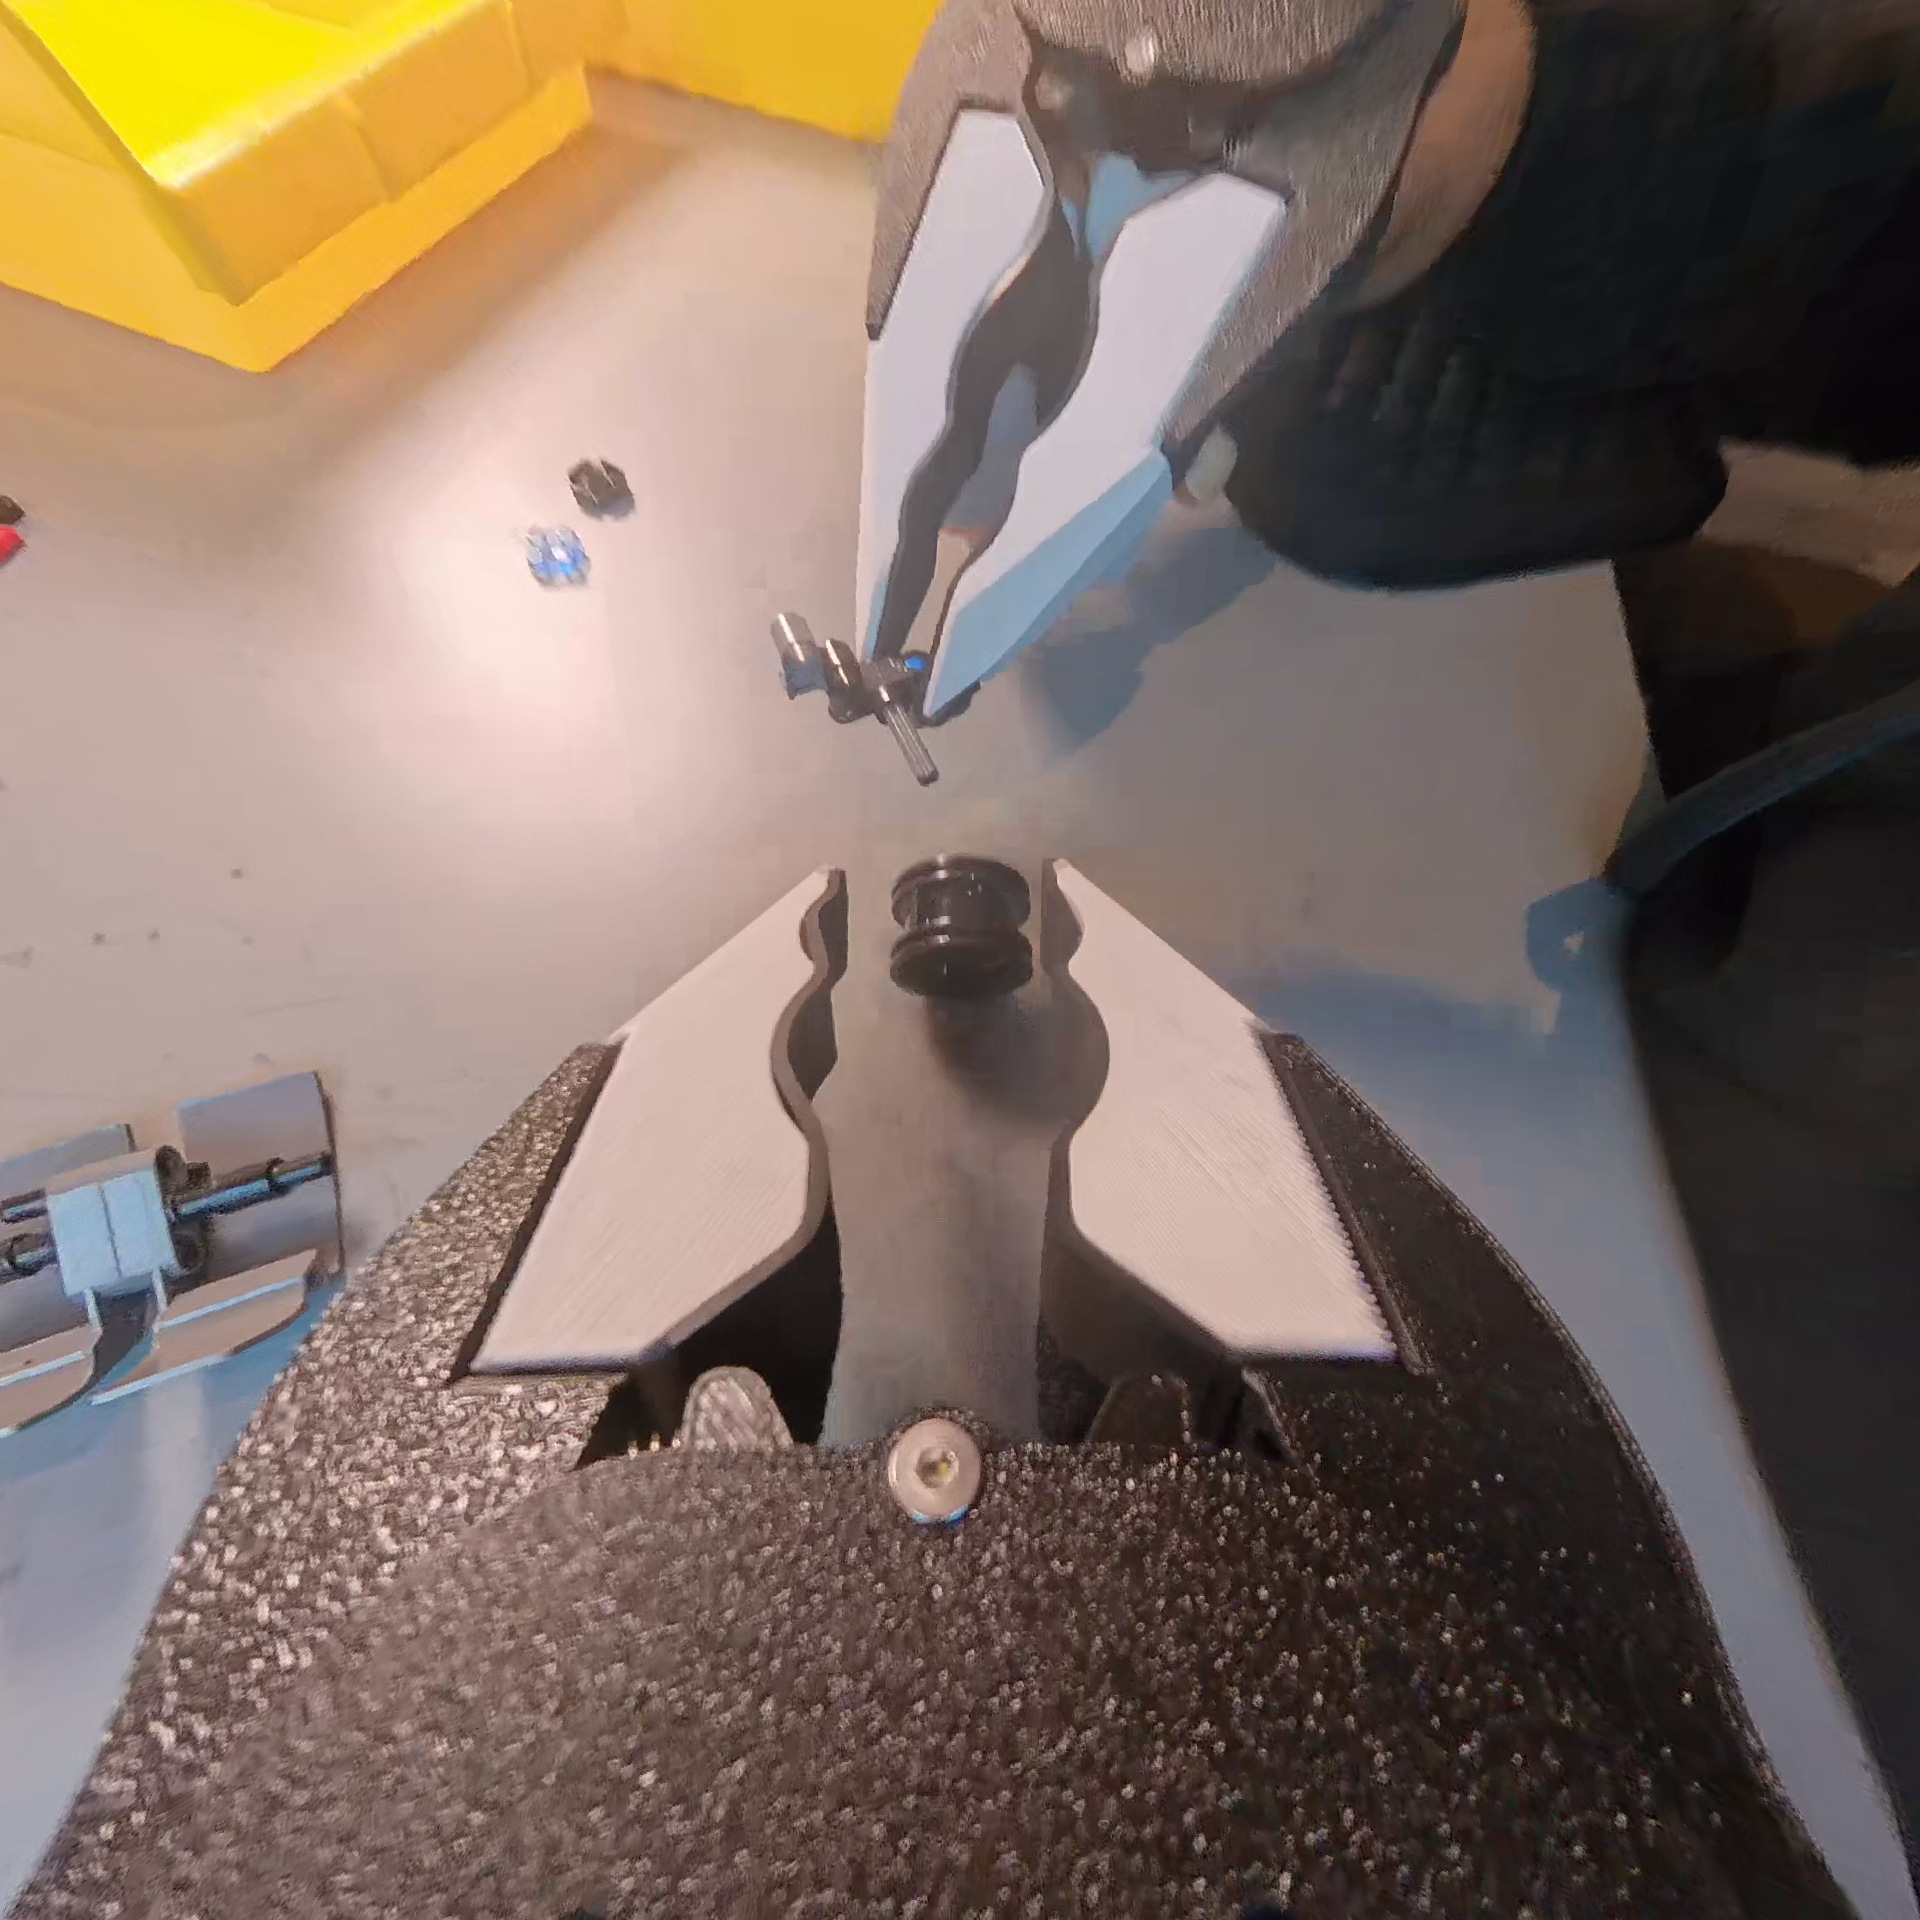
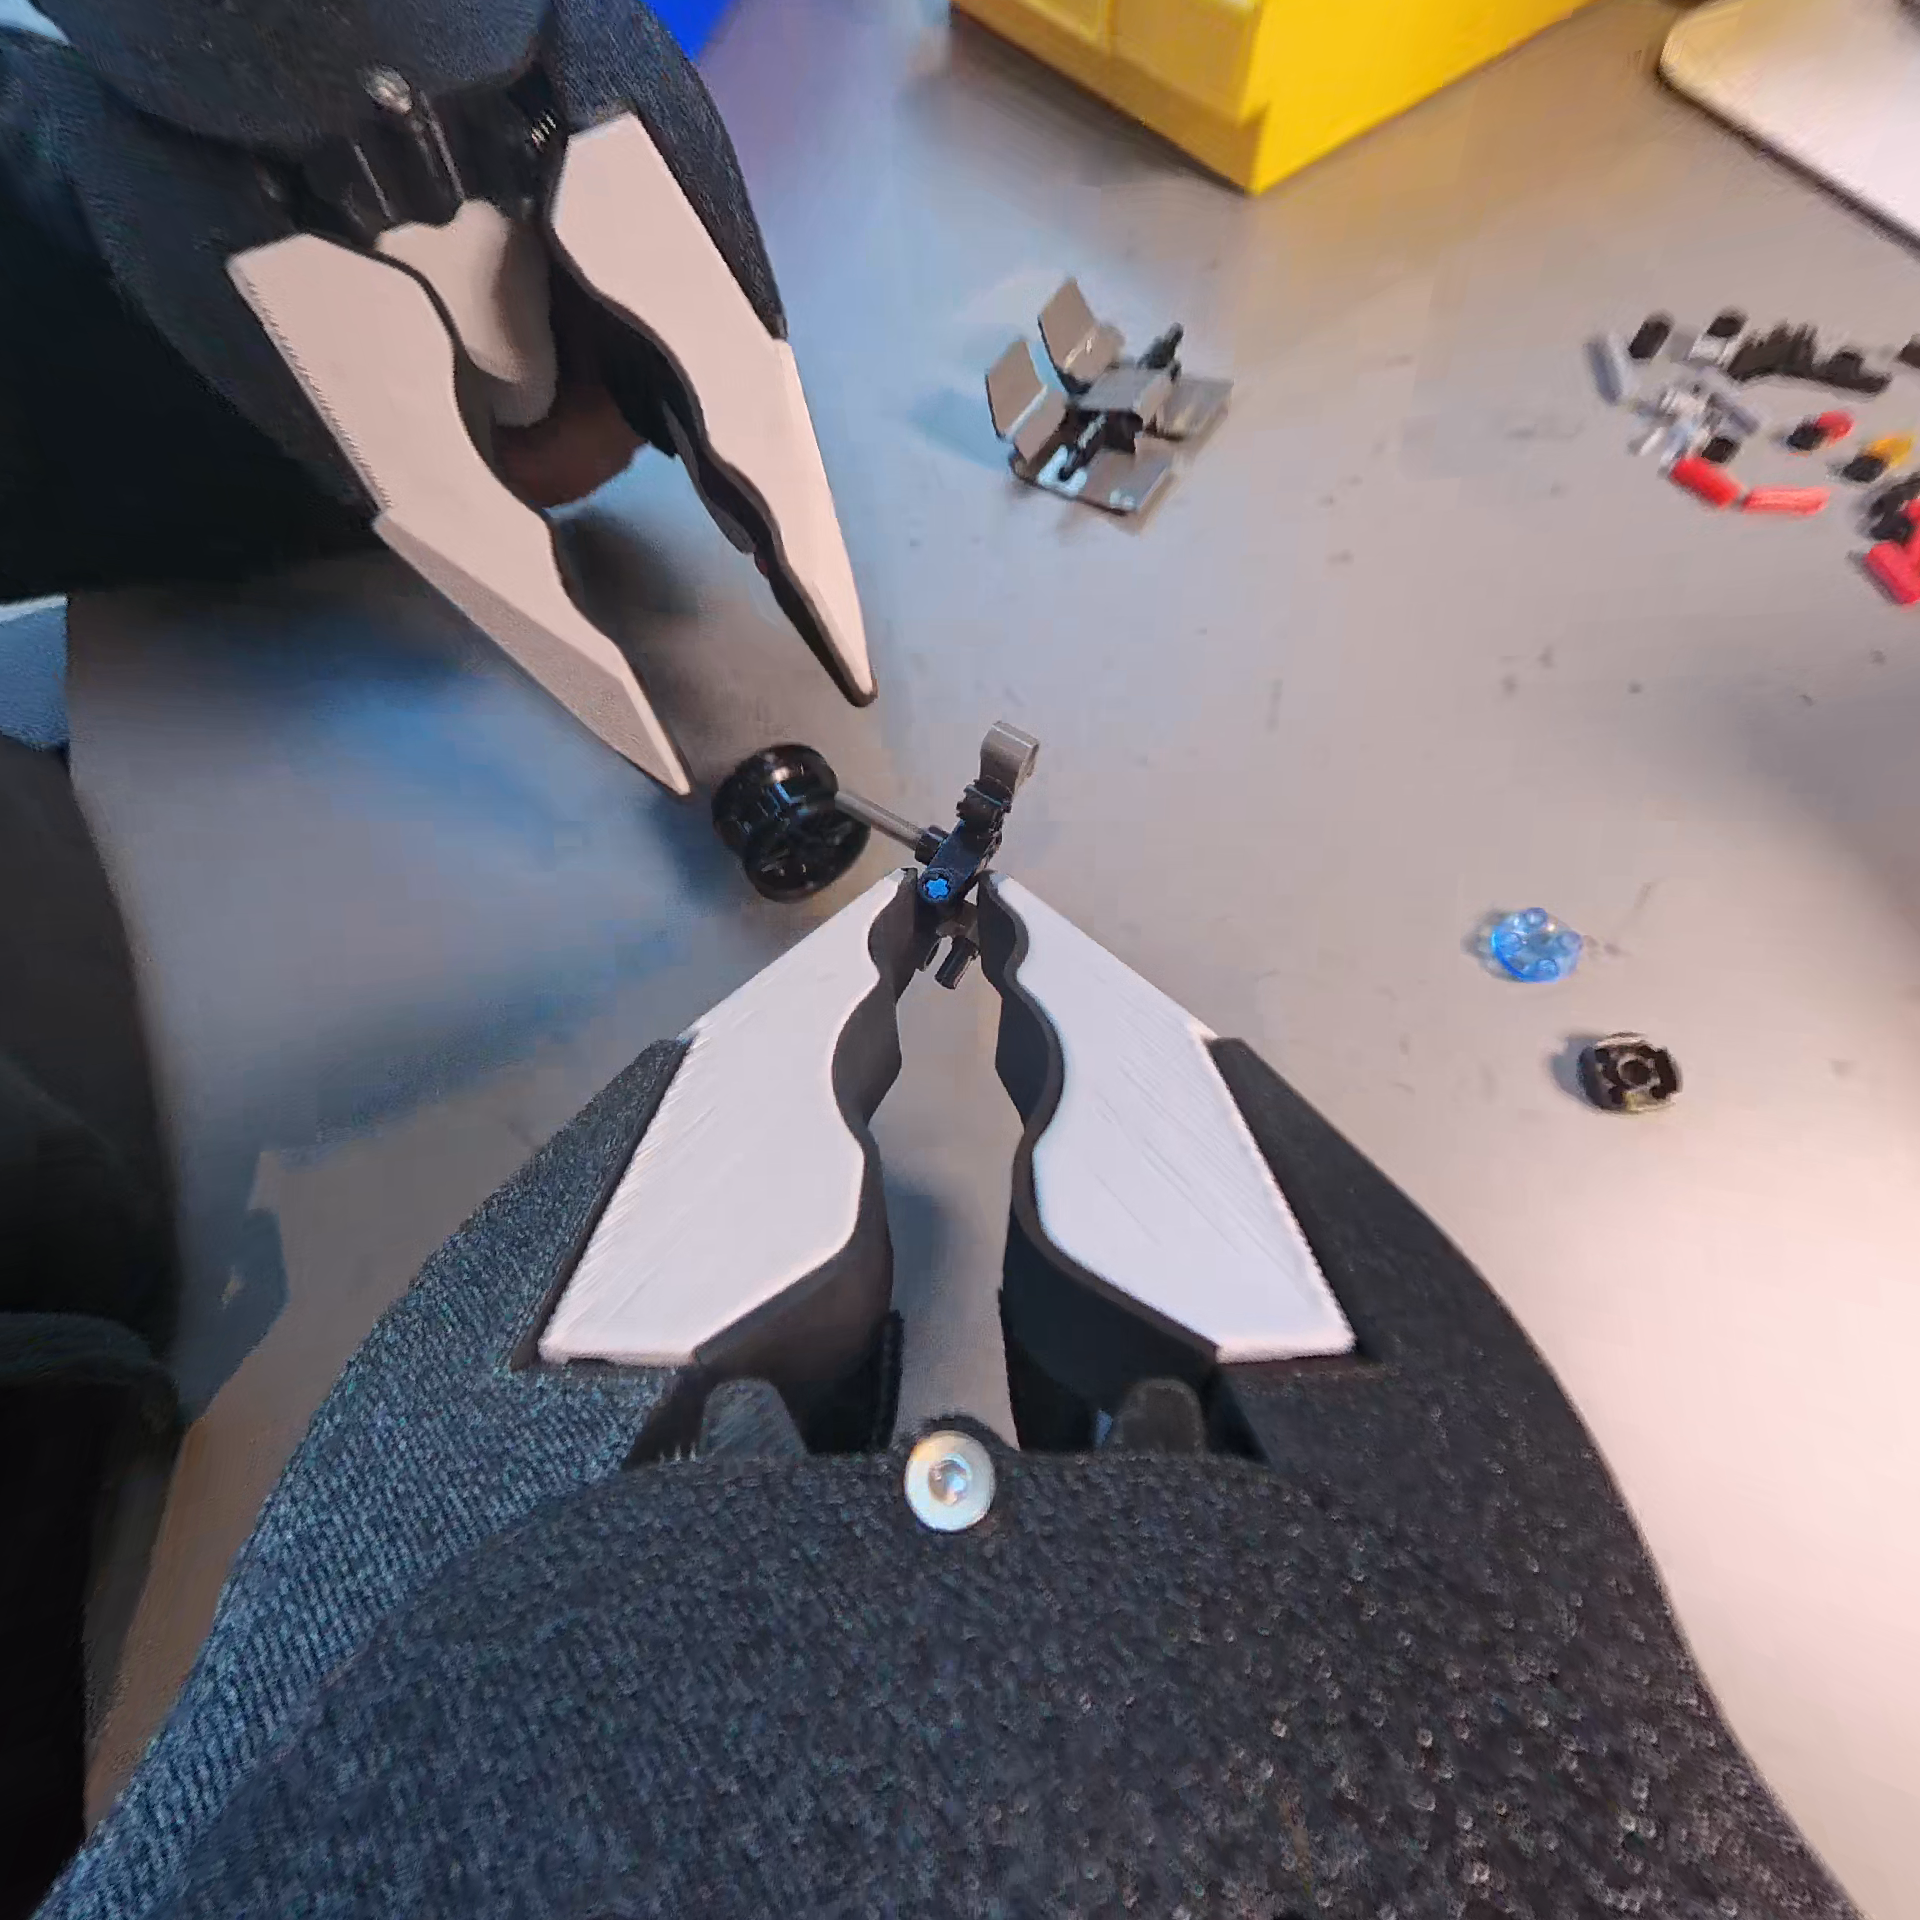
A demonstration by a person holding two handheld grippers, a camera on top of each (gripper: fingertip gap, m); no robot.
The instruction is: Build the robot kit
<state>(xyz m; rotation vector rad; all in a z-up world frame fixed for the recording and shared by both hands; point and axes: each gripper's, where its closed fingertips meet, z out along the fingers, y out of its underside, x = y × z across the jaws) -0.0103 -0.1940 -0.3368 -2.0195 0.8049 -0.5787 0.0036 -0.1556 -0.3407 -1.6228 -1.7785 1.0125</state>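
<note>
My left gripper (image 1: 945, 883) is open, its tips on either side of a small black wheel (image 1: 961, 925) on the grey table, with a gap on both sides. In the right wrist view the wheel (image 2: 790, 831) lies just past the left gripper's (image 2: 774, 738) tips. My right gripper (image 2: 943, 885) is shut on a small black connector assembly (image 2: 971, 821) with a blue pin and a grey end piece. It holds the assembly just above the table. The assembly's thin axle (image 2: 883, 812) points at the wheel's hub. The left wrist view shows the right gripper (image 1: 912, 681), the assembly (image 1: 831, 665) and the axle (image 1: 909, 743), its tip short of the wheel.
A grey brick assembly (image 2: 1107, 416) lies farther back; it also shows in the left wrist view (image 1: 156, 1236). A clear blue round piece (image 2: 1532, 943) and a black round piece (image 2: 1628, 1072) lie to the right. Several small loose pieces (image 2: 1766, 436) lie far right. A yellow bin (image 2: 1247, 83) stands behind. My right fingertips sit around 5 centimeters from my left ones.
</note>
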